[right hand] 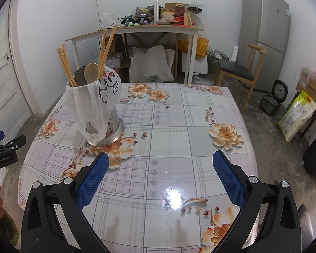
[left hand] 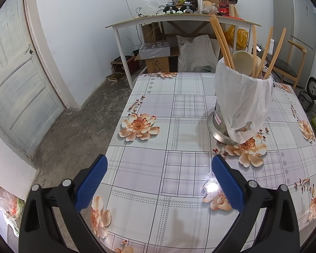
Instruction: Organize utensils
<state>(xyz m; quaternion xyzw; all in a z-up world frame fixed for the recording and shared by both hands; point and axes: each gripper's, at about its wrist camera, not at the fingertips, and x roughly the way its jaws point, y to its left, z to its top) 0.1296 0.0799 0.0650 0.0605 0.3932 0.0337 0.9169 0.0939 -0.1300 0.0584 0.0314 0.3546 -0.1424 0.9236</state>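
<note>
1. The left gripper (left hand: 159, 166) hangs over the near left part of the table (left hand: 179, 109), its blue fingers (left hand: 90, 185) spread wide with nothing between them.
2. The right gripper (right hand: 160, 162) hangs over the near edge of the table, jaws likewise wide apart and empty.
3. A metal holder (right hand: 97, 109) stands upright on the flowered tablecloth (right hand: 174, 126), toward the far left of the table in the right view, well apart from both grippers.
4. A white plastic bag (right hand: 90, 101) is draped over the holder, a cartoon print on one side.
5. Chopsticks (right hand: 104, 52) lean out of the holder in several directions.
6. A pale round spoon (right hand: 92, 71) sits among them; a darker one behind it may be a ladle.
</note>
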